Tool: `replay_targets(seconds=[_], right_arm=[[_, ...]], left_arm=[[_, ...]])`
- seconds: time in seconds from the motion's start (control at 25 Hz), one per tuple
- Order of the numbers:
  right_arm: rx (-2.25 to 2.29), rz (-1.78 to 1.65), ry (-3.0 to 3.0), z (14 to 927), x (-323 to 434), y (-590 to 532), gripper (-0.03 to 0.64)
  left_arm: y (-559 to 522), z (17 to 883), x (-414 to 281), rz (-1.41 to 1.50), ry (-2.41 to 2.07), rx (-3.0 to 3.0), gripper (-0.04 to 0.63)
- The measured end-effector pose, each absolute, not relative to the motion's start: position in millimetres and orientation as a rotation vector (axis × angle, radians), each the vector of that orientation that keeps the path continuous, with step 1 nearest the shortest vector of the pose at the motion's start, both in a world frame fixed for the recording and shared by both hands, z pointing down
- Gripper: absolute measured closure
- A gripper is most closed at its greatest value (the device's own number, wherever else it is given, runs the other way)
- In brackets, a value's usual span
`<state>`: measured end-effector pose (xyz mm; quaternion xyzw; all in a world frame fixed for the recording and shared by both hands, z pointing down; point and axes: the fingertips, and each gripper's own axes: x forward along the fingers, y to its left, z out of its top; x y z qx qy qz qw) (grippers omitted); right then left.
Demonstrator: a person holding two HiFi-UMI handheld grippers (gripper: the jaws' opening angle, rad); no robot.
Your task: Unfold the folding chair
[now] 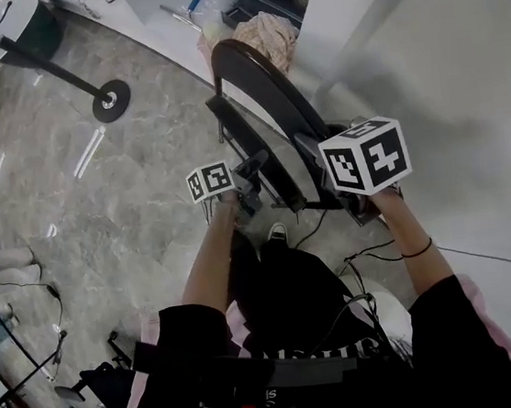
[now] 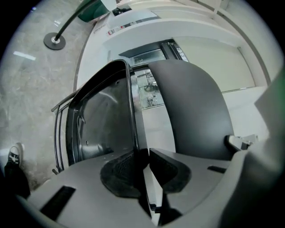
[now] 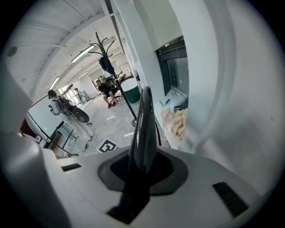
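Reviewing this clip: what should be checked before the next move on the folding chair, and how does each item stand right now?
1. Hold of the left gripper on the seat rim: ok, pads closed on it.
2. Hold of the right gripper on the backrest edge: ok.
3. Is the chair fully unfolded: not ok; the seat stands steep, a narrow wedge from the backrest.
4. Feet planted on the floor: cannot tell; hidden in the head view.
5. The person's shoe clear of the chair's base: cannot tell; it lies close beside it.
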<state>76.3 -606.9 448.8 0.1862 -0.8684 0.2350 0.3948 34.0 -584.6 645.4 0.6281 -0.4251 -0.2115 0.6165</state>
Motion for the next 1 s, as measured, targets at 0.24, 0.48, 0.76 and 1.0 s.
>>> replay_targets(seconds=[0.24,0.48,0.76,1.0], right_arm=[[0.451,0.534,-2.199,446,49,-568,0.545],[0.442,0.520,-2.188,440,14,-519,0.545],[0.463,0.583,-2.176,433,-46,-450,0.545],[0.444,0.648,-2.175,433,-101,-368,0.545]], left_arm=[[-550,647,9,-0.522,-1.020,1.419,0.523],[-505,644,-24,-0.531,-1.035,1.422,0.520],[-430,635,-85,-0.502,-1.045,1.458,0.517],[-340,632,-148,-0.507,-1.072,1.451,0.518]])
